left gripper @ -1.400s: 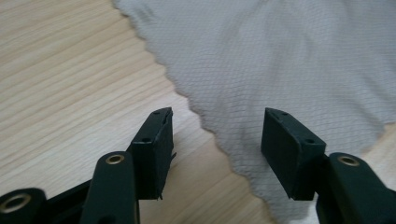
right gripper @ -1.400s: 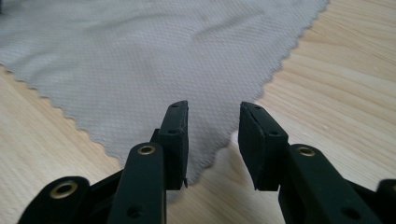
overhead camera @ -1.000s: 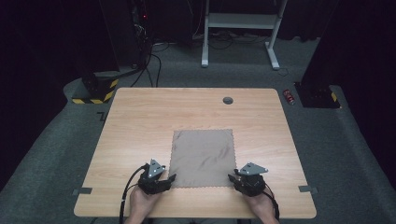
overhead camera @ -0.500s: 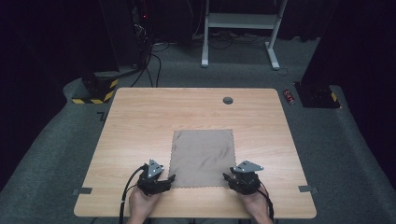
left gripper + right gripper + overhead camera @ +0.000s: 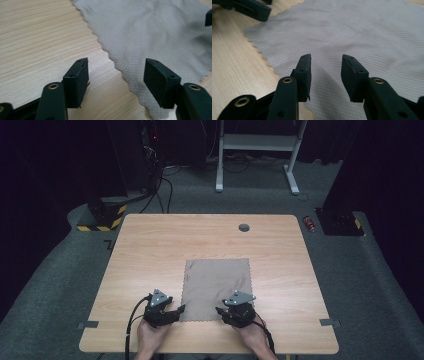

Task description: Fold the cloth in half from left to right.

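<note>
Lying flat on the wooden table (image 5: 150,250): grey cloth (image 5: 216,282) | left gripper (image 5: 177,310): jaws wide apart at its near-left corner | right gripper (image 5: 220,311): jaws apart over its near edge

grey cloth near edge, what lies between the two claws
Only the near hem of the grey square zigzag-edged cloth on the light wooden table lies between the left claw and right claw, seen in the high view.

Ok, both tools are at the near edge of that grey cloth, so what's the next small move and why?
Probably ease both tools forward and down, then close on the near corners. The left tool stands open with the scalloped edge of the flat grey square cloth running between its jaws; the right tool stands open just over the cloth's near edge. Neither grips it yet.
</note>
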`<state>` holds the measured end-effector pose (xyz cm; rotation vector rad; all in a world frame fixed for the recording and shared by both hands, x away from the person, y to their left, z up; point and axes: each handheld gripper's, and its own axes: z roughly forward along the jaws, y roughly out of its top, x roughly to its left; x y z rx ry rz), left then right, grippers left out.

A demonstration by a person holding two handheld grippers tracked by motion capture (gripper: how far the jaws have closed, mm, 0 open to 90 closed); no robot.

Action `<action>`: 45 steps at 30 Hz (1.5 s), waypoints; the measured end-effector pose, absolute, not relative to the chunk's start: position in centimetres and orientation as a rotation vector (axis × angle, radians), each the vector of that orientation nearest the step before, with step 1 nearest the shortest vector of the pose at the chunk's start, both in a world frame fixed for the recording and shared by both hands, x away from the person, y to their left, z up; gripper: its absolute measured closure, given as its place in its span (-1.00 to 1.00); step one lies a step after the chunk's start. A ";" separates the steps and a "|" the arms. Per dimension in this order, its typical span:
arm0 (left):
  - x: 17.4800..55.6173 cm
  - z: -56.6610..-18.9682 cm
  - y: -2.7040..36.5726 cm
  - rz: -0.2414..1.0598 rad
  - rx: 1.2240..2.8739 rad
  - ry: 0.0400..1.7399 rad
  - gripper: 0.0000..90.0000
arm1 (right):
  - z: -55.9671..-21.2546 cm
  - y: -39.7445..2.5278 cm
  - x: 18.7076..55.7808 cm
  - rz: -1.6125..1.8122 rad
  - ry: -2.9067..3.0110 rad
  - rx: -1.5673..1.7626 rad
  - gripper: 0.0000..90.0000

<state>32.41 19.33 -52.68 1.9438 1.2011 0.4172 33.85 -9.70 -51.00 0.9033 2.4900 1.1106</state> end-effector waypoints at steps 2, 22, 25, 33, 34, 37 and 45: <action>32.7 -52.6 19.3 0.415 1.950 1.210 -0.17 | -51.1 -9.1 33.8 1.110 2.506 0.880 0.36; 39.1 -49.5 20.1 0.428 1.967 1.252 -0.15 | -50.8 -5.3 33.8 1.157 2.583 0.744 0.62; 39.7 -49.4 20.4 0.415 1.965 1.270 -0.14 | -50.7 -4.7 33.9 1.154 2.597 0.717 0.66; 41.4 -49.2 20.5 0.432 1.968 1.289 -0.14 | -50.8 -2.5 34.1 1.161 2.616 0.666 0.69; 41.8 -49.2 20.4 0.443 1.986 1.289 -0.14 | -50.8 -2.3 34.1 1.160 2.620 0.669 0.69; 42.2 -49.1 20.3 0.448 1.961 1.278 -0.13 | -51.0 -1.7 34.2 1.158 2.625 0.666 0.69; 44.9 -48.5 19.2 0.445 1.984 1.304 -0.13 | -51.2 -0.4 34.1 1.147 2.642 0.631 0.68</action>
